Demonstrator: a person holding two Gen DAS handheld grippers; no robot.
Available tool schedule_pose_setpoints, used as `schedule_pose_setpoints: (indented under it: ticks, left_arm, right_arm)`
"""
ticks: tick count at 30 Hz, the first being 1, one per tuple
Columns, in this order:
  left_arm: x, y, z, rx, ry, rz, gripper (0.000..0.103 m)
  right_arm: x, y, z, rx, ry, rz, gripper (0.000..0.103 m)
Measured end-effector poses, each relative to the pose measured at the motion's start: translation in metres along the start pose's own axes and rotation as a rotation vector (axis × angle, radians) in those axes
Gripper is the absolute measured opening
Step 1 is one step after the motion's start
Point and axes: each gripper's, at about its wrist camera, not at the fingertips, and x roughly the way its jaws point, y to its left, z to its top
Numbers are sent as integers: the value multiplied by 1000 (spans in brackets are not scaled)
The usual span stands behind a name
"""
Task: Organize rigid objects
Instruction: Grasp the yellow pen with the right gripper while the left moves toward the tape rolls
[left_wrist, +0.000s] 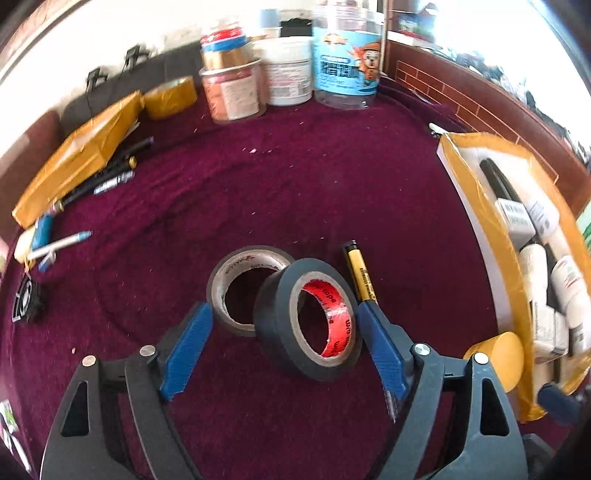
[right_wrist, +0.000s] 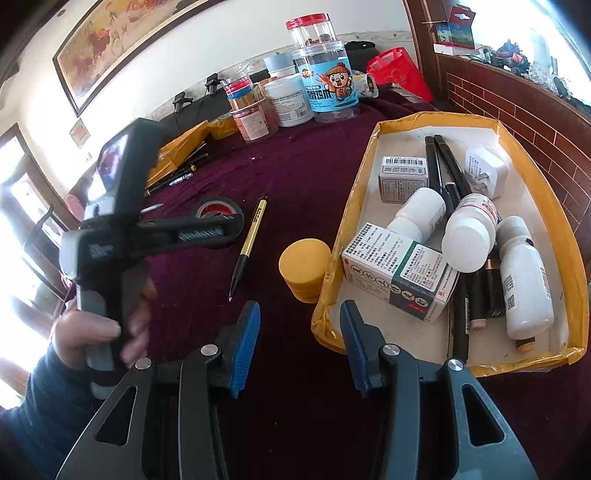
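Observation:
Two tape rolls lie on the purple cloth in the left wrist view. A black roll with a red core leans on a black roll with a silver core. My left gripper is open with both rolls between its blue fingers. A yellow pen lies just past its right finger, and shows in the right wrist view. My right gripper is open and empty, near a yellow cap and the yellow-edged tray of bottles, boxes and pens.
Jars and tubs stand at the back of the table. A gold-wrapped box, a gold tape roll and several pens lie at the left. A brick-pattern wall runs behind the tray.

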Motion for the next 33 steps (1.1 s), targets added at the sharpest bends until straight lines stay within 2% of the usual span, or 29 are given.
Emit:
schedule_pose_setpoints:
  ticks: [2,4,6,8,13,17,19,21,22,27,30,32,33]
  left_arm:
    - [-2,5,-1,-6,-3,-14,79]
    - [-5,13,-3,-35,8,-61,73]
    - [-12,25,-5,-76,50,-134,50]
    - [-15,37,-7,-122,97,-179,42]
    - [-27,60,-16,-170,106,-168,43]
    - [-25,74,-16,-238,88,-240,43]
    - [-25,78,-14,-264,82,-270,47]
    - [-23,85,-13,-300,82,-272,59]
    - [-22,89,-12,-316,85,-274,60]
    - [-9,109,-17,-434,132,-275,60]
    - [-6,115,-18,-468,143,-269,60]
    - [-6,117,-18,-480,136,-257,60]
    - [-6,119,-18,-483,135,-253,60]
  right_arm:
    - [-1,0,0,2,-1,3,40]
    - [-2,-1,1,6,-2,9,40]
    - [-4,2,3,4,-4,15,40]
    - [-5,4,5,-5,-4,17,40]
    - [-5,28,18,-73,0,15,40]
    - [12,47,29,-125,19,-13,41]
    - [29,59,33,-151,50,-24,44]
    - [44,70,33,-181,77,-29,44]
    - [52,77,34,-201,88,-35,44]
    - [86,90,44,-269,106,-156,44]
    - [107,85,52,-254,148,-167,44]
    - [117,82,53,-249,181,-167,36]
    - [120,82,53,-256,168,-160,33]
